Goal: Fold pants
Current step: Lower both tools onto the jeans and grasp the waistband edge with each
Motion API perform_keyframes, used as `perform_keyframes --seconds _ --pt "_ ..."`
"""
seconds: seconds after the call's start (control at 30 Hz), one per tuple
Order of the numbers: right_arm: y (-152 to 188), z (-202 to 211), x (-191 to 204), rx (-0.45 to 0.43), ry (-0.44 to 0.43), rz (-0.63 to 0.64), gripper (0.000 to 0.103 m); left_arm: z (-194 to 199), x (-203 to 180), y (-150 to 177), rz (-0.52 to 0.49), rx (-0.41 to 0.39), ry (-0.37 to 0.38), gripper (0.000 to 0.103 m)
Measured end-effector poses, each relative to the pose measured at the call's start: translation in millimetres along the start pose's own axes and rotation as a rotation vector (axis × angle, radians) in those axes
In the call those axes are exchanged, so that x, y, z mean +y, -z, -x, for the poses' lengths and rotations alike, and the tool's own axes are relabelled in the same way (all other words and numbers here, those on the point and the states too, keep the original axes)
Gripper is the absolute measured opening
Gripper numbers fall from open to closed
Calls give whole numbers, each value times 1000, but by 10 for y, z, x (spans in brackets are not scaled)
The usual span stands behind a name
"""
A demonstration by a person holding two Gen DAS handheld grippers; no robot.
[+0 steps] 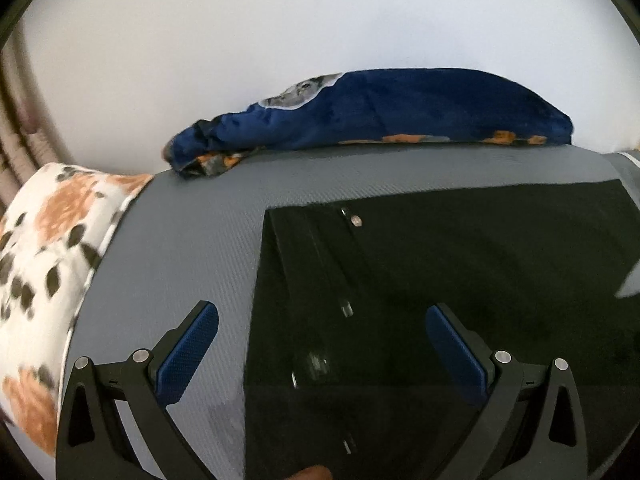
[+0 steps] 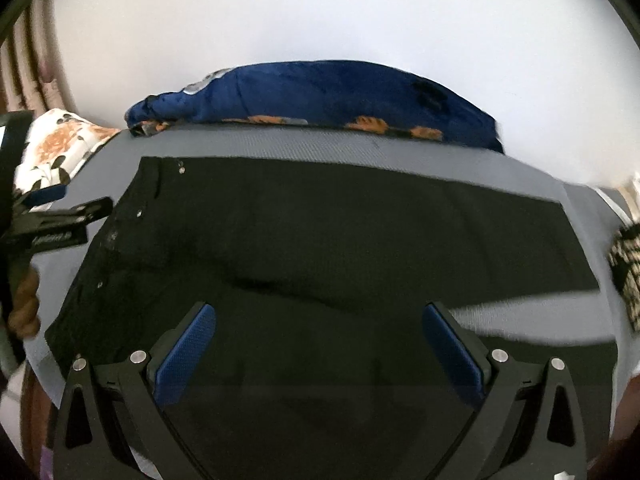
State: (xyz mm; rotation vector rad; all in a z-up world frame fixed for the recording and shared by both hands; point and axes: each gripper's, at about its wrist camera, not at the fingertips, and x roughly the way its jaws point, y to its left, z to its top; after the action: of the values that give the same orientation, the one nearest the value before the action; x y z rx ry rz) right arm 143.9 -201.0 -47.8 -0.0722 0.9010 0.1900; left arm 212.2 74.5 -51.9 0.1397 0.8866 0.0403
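Note:
Black pants (image 1: 460, 272) lie flat on a grey mat (image 1: 180, 248), waistband with metal buttons toward the left. My left gripper (image 1: 322, 320) hovers open over the waist edge, one blue pad over the mat, the other over the cloth. In the right wrist view the pants (image 2: 320, 240) spread across the mat (image 2: 580, 216), legs running right. My right gripper (image 2: 318, 320) stands open above the near side of the pants, nothing between its fingers. The left gripper (image 2: 60, 220) shows at the left edge, held by a hand (image 2: 26, 300).
A dark blue blanket with orange print (image 1: 400, 116) is bunched along the mat's far edge against a white wall. A floral white-and-orange pillow (image 1: 44, 248) sits at the left. A black-and-white patterned item (image 2: 628, 272) lies at the right edge.

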Motion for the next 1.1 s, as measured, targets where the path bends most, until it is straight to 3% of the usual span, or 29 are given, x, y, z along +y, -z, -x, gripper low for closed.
perform_keyframes --seconds 0.13,0.33,0.43,0.63,0.73,0.9,1.0,1.1 --pt "-227 -259 -223 20 -10 15 103 -468 220 -282 20 44 13 103" --pt "-356 -546 -509 42 28 5 103 -1177 651 -579 118 154 94 103" --pt "-346 -692 -578 63 25 3 103 -1403 760 -645 112 175 95 103" --pt "-338 -896 -570 103 -1 -11 103 -1745 785 -589 69 238 189 102" --pt "-372 -923 -524 101 13 22 103 -1794 747 -545 33 224 273 93" --pt "-482 -986 -619 105 22 44 103 -1759 534 -566 -131 199 339 62" --pt "-566 -1050 -730 95 4 61 103 -1779 568 -593 -111 203 365 54" --pt "-667 -1184 -904 119 -1 97 103 -1807 679 -614 -30 199 393 50"
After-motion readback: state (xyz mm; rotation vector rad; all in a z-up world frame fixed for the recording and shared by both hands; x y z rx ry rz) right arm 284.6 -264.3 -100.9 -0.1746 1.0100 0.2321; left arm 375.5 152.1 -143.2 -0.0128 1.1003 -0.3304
